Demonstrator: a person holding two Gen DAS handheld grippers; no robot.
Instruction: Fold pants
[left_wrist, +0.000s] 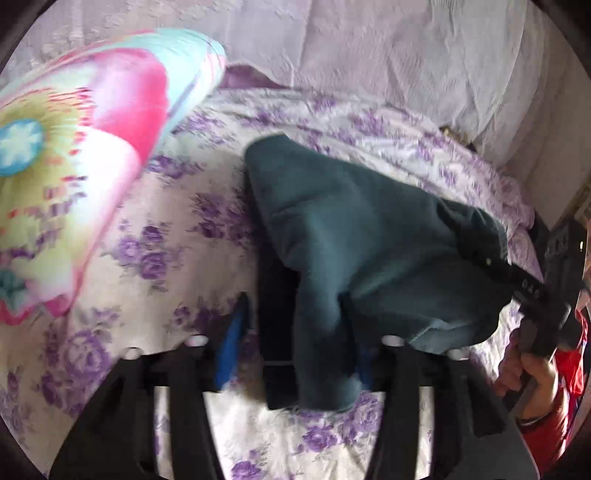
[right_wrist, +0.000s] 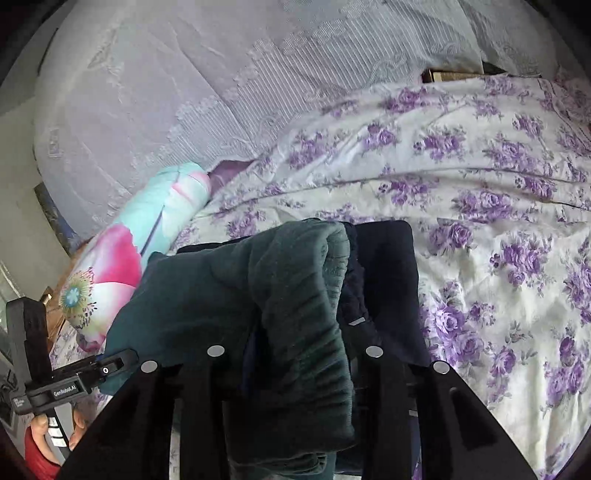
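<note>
My right gripper (right_wrist: 295, 369) clamps the ribbed waistband of the dark-teal fleece pants (right_wrist: 229, 295), left gripper (left_wrist: 295, 343) w/ cloth between its jaws but grip I can't tell, so fabric could slip & undo the fold; floral-quilted bed (right_wrist: 498, 221) ahead is free, flowered pillow (left_wrist: 74, 147) crowds left.

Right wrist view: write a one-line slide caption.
Teal pants draped between the right gripper's fingers above dark folded clothes on a purple-flowered bedsheet, flowered pillow at left.
</note>
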